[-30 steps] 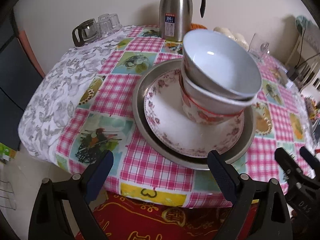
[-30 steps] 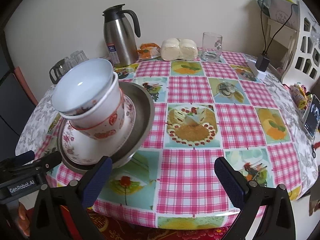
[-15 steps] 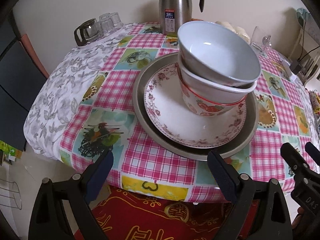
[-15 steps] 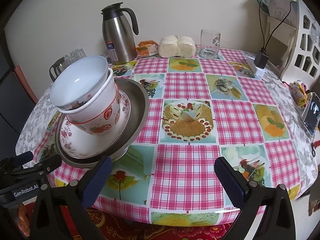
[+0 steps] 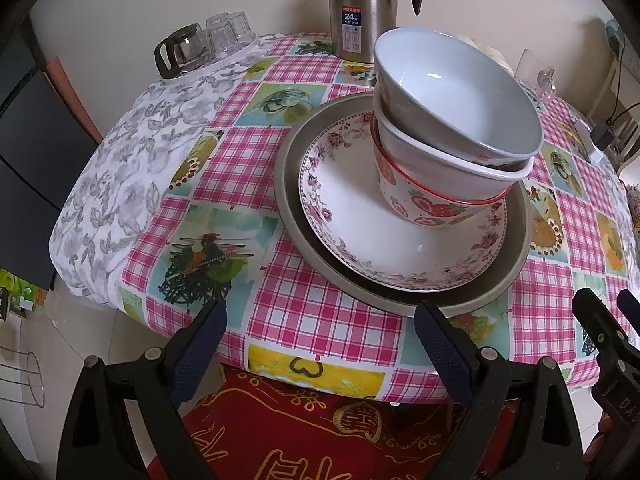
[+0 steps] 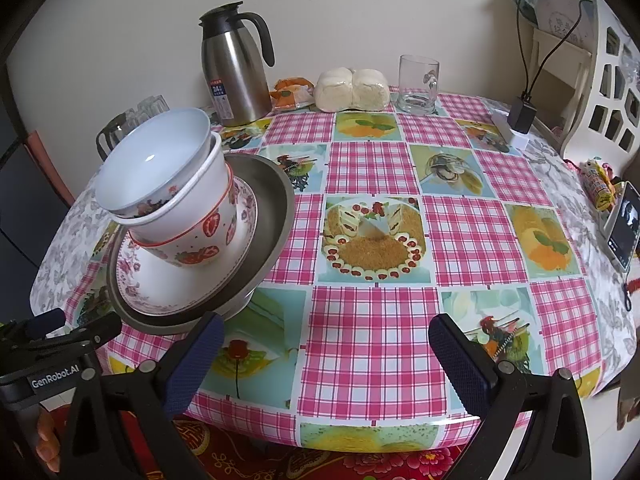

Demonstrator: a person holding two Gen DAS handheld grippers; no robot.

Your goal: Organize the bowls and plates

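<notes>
- Steel thermos jug is my landmark. Stacked dishes sit just in front of it: a dull metal tray, a flowery china plate, then a strawberry bowl, a white bowl and a pale blue bowl nested and leaning.
- Only the right wrist view shows what's right of the jug: wrapped buns, a glass mug, a phone.
- Only the left view gets a clear look at the glass pot left of the jug.
- Glossy pink checked tablecloth over a grey leafy one.
- Left gripper and right gripper are both spread wide, gripping nothing, near the table edge.
- Compared with a second ago, the left camera sits higher and the stack looks further off.
</notes>
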